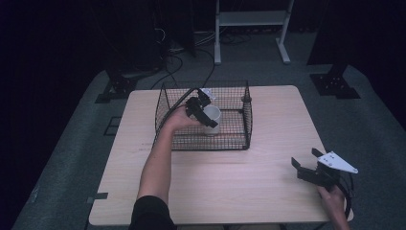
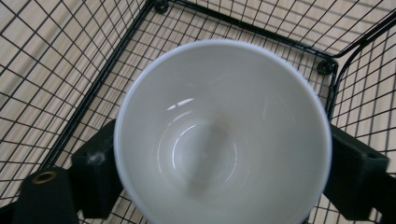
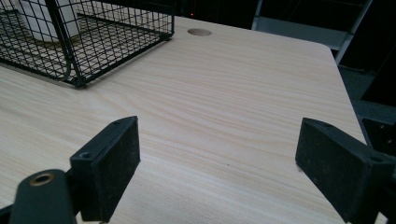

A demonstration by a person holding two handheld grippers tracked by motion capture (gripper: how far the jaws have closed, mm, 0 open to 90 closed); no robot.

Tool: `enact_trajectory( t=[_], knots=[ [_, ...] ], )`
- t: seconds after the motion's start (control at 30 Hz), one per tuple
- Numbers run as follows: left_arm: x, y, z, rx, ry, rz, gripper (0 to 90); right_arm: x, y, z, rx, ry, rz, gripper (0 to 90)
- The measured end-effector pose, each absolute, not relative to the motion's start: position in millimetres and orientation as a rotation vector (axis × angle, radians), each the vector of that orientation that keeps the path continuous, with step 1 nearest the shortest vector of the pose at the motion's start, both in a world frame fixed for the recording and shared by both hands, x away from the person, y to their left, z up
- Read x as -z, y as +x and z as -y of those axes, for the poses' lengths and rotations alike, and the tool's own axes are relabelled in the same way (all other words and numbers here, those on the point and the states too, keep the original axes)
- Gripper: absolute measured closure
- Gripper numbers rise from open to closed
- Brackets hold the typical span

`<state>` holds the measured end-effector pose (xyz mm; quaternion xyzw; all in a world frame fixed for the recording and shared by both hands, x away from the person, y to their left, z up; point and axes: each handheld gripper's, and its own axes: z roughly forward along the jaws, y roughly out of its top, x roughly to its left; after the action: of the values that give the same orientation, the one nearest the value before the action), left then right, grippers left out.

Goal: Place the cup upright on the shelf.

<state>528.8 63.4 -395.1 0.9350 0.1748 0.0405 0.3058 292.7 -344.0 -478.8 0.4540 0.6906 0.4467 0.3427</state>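
Left claw (image 1: 207, 115) reaches into the one wire basket (image 1: 165, 103) on the surface (image 1: 230, 177), the person's left hand (image 1: 179, 119) behind it. Its two black jaws stand on either side of the single white cup (image 1: 214, 120); in the left gripper view they flank the cup (image 2: 223, 135) just beside its wall, and I cannot tell whether the pads press on it or stand slightly off. The cup is upright on the basket floor, nearer the basket's left half, its mouth facing the camera and nothing inside. Black mesh (image 2: 56, 70) of the basket runs around it on all sides.

Farther right, well apart from the basket, the right claw (image 1: 306, 165) hangs over the surface near its right front corner, held by the person's right hand (image 1: 332, 196). Its two jaws are spread wide with only bare wood (image 3: 219, 116) between them. From that claw's own view, the basket's corner (image 3: 77, 81) sits up at the left, and one round hole (image 3: 199, 32) shows in the surface beyond it.
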Motion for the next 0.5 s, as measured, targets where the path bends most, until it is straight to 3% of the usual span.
enact_trajectory(
  t=[0.5],
  knots=[
    [380,521,-65,-0.165,2.459,-0.465,8.7,479,293,344,-1.161,1.182,-1.796,13.0]
  ],
)
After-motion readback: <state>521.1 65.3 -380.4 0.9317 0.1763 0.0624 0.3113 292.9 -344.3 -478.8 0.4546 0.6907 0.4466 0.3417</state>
